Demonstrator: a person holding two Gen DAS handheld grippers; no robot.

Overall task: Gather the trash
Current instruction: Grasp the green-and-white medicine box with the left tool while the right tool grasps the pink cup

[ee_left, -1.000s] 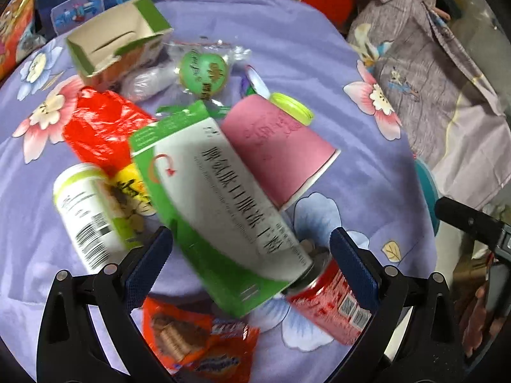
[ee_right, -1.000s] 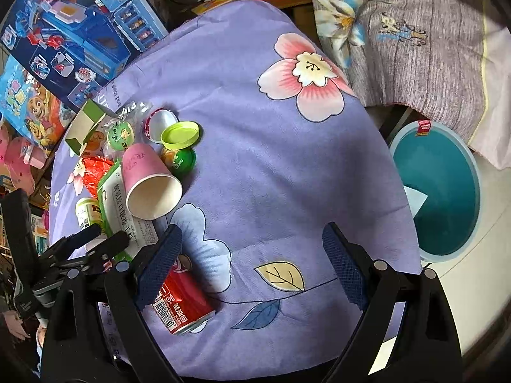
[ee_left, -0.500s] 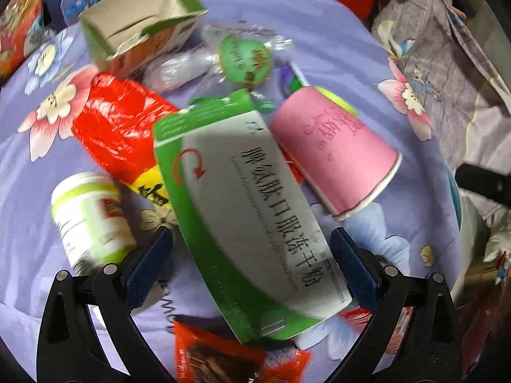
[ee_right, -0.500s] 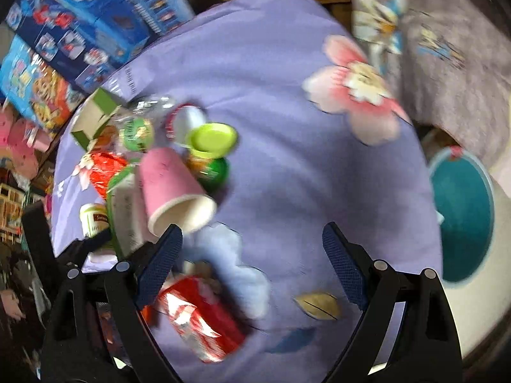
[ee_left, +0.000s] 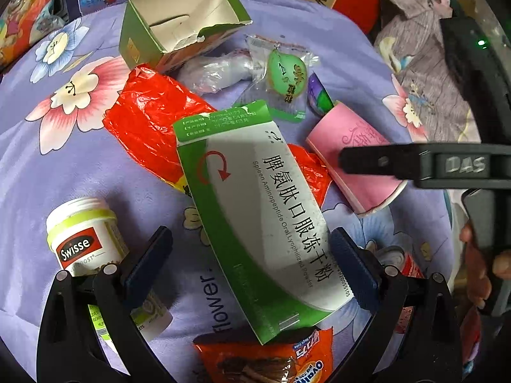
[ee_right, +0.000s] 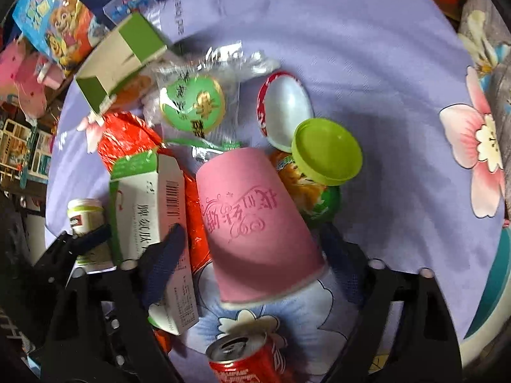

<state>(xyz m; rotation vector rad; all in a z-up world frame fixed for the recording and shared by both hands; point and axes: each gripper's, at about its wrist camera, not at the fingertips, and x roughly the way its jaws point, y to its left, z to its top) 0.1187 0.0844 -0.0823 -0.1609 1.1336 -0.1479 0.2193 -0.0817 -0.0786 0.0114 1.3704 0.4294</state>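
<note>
Left wrist view: left gripper (ee_left: pixel 250 263) stood wide, straddling the near end of the green-and-white medicine box (ee_left: pixel 255 214), which lay tilted on the red wrapper (ee_left: pixel 150 121); the right side looked close or touching, the left apart, so I'd centre before closing. Right wrist view: right gripper (ee_right: pixel 252 255) was wide around the pink paper cup (ee_right: pixel 255 220), lying right of that box. Squeeze lightly near the rim; paper crushes.

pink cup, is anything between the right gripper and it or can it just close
Nothing visible blocks it. The right gripper is open with the pink cup lying on its side between its fingers. The green and white medicine box sits close beside the left finger, and the red can lies just below the cup's rim.
</note>
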